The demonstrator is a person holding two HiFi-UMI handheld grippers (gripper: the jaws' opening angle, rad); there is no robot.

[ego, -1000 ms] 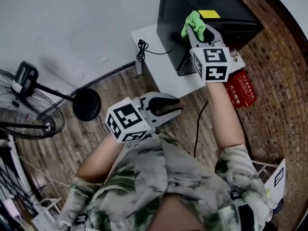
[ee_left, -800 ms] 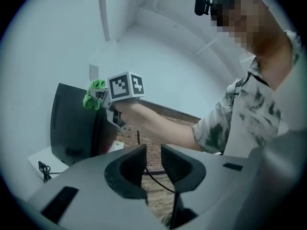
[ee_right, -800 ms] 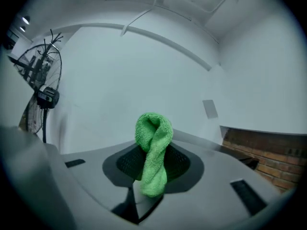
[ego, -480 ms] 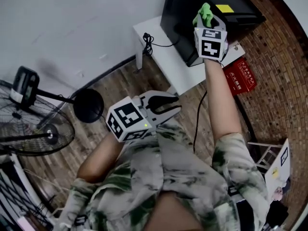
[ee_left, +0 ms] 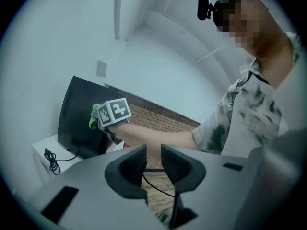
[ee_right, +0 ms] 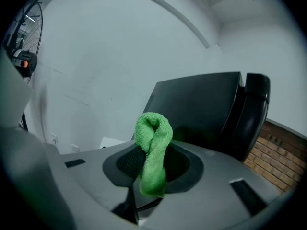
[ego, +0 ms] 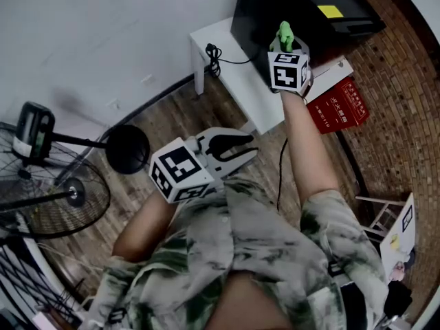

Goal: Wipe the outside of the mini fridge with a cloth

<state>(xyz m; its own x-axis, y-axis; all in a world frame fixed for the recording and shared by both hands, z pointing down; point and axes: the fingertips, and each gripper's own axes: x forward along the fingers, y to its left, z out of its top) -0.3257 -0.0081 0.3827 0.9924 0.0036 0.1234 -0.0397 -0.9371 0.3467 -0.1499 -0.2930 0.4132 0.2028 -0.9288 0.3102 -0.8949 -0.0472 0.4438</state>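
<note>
The black mini fridge (ego: pixel 295 5) stands on a low white table (ego: pixel 234 74) at the top of the head view. My right gripper (ego: pixel 284 41) is stretched out to the fridge's near side and is shut on a folded green cloth (ego: pixel 284 33). In the right gripper view the cloth (ee_right: pixel 153 138) sticks up from the jaws of that gripper (ee_right: pixel 153 163), with the fridge (ee_right: pixel 201 104) just ahead; contact cannot be told. My left gripper (ego: pixel 251 146) hangs by my chest. In its own view, the left gripper (ee_left: pixel 153 153) has its jaws a narrow gap apart, holding nothing.
A standing fan (ego: pixel 41 184) with a round black base (ego: pixel 127 150) is on the wooden floor at the left. A black cable (ego: pixel 214 59) lies on the table. A red box (ego: pixel 340 108) sits by the brick surface to the right.
My right gripper has slid the cloth over the fridge, away from the yellow sticker and towards me. The left gripper has stayed by my chest.
</note>
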